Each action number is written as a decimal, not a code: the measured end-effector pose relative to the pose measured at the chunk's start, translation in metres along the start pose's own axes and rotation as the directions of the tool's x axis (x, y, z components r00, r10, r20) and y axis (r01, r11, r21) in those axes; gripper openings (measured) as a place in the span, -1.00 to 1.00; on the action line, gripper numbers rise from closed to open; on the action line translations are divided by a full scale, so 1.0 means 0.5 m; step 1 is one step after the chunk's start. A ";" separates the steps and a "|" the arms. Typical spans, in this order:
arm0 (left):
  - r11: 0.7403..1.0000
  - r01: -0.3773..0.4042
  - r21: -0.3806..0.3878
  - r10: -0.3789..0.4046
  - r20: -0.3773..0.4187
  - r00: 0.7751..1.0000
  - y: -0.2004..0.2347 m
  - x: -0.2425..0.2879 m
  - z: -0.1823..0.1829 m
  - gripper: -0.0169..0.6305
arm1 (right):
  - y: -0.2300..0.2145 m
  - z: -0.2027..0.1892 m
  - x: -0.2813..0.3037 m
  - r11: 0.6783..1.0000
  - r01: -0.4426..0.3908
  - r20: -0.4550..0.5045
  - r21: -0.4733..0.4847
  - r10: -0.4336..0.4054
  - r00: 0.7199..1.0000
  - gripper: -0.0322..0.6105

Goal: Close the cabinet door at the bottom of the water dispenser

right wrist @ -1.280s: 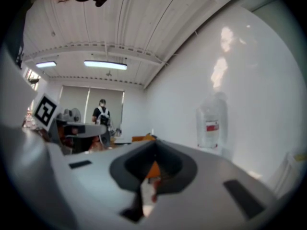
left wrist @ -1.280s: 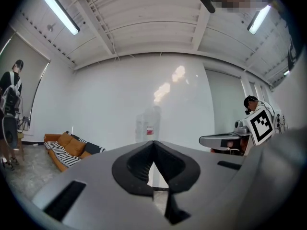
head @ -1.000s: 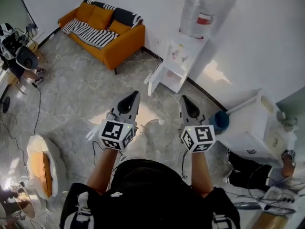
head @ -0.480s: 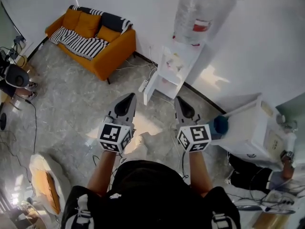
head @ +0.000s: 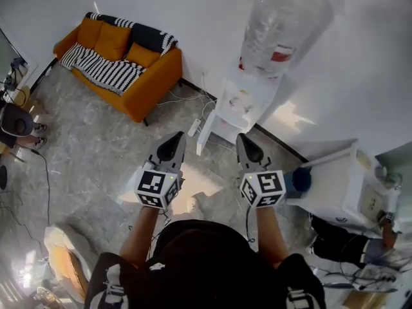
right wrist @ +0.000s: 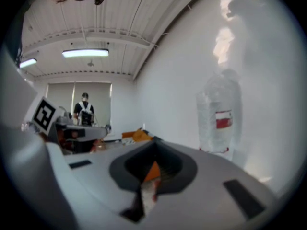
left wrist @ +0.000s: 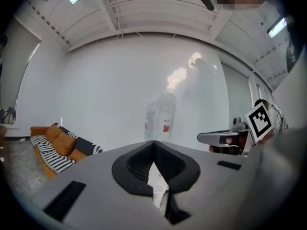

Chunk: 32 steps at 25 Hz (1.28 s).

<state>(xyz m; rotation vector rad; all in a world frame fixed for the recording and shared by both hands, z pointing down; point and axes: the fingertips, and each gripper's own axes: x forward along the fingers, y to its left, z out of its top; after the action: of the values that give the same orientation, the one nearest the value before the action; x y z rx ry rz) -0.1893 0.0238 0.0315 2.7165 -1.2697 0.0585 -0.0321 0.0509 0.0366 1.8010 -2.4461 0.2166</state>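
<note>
The left tongs [head: 172, 141] are squeezed tight shut with nothing in them. The right tongs [head: 246, 143] are shut tight too, and they are empty as well. Both stick out in front of the person, side by side, and point about level toward the water cooler [head: 243, 100].

What changed just now is where the person stands. A moment ago the water cooler was further off and up near the top of the head view. Now it is closer and bigger, and the big bottle [head: 285, 24] on top fills more of the picture. The orange sofa [head: 125, 55] has slid off to the left. So the person has walked toward the cooler, and both tongs came along.

The little door [head: 205, 136] at the bottom of the cooler is open. It swings out to the left side, down by the floor, just ahead of the left tongs. Nothing touches it yet.

I think the job is only starting. The tongs need to get lower and closer, and then push the door shut.
</note>
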 end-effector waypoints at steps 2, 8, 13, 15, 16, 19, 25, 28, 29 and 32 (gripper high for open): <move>1.000 0.009 -0.008 -0.009 -0.010 1.000 0.026 0.027 -0.007 -0.92 | -0.008 0.002 0.033 1.000 0.012 -0.006 -0.003 -0.012 1.000 -0.79; 0.999 0.014 -0.039 -0.016 -0.049 0.999 0.089 0.082 -0.039 -0.92 | -0.014 -0.008 0.097 0.999 0.031 -0.043 -0.008 -0.031 0.999 -0.79; 0.998 0.027 -0.062 -0.032 -0.079 0.996 0.100 0.110 -0.071 -0.92 | -0.034 -0.037 0.122 0.999 0.042 -0.084 -0.005 -0.043 0.996 -0.79; 0.996 0.033 -0.077 -0.041 -0.099 0.994 0.102 0.120 -0.087 -0.92 | -0.039 -0.053 0.130 0.999 0.043 -0.106 0.002 -0.043 0.993 -0.79; 0.996 0.037 -0.082 -0.046 -0.107 0.993 0.101 0.126 -0.095 -0.92 | -0.042 -0.060 0.134 0.999 0.043 -0.116 0.004 -0.042 0.992 -0.79; 0.995 0.044 -0.093 -0.056 -0.129 0.990 0.101 0.145 -0.120 -0.92 | -0.053 -0.081 0.150 0.999 0.040 -0.139 0.009 -0.038 0.989 -0.79; 0.993 0.022 -0.119 -0.042 -0.170 0.985 0.095 0.177 -0.170 -0.92 | -0.087 -0.124 0.176 1.000 0.018 -0.178 0.010 -0.016 0.984 -0.79; 0.990 0.006 -0.142 -0.035 -0.204 0.978 0.087 0.195 -0.205 -0.92 | -0.113 -0.151 0.183 1.000 0.013 -0.204 0.024 -0.008 0.979 -0.79; 0.989 0.000 -0.146 -0.032 -0.215 0.976 0.085 0.202 -0.215 -0.92 | -0.121 -0.161 0.186 0.999 0.011 -0.214 0.031 -0.004 0.977 -0.79; 0.987 -0.001 -0.161 -0.040 -0.252 0.967 0.074 0.224 -0.249 -0.92 | -0.141 -0.199 0.199 0.999 -0.001 -0.247 0.050 0.013 0.969 -0.79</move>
<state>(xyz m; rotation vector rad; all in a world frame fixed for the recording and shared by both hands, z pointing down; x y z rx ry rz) -0.1428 -0.0668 0.1694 2.4888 -1.1222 0.2810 0.0049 -0.0462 0.1547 1.6690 -2.2922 0.4766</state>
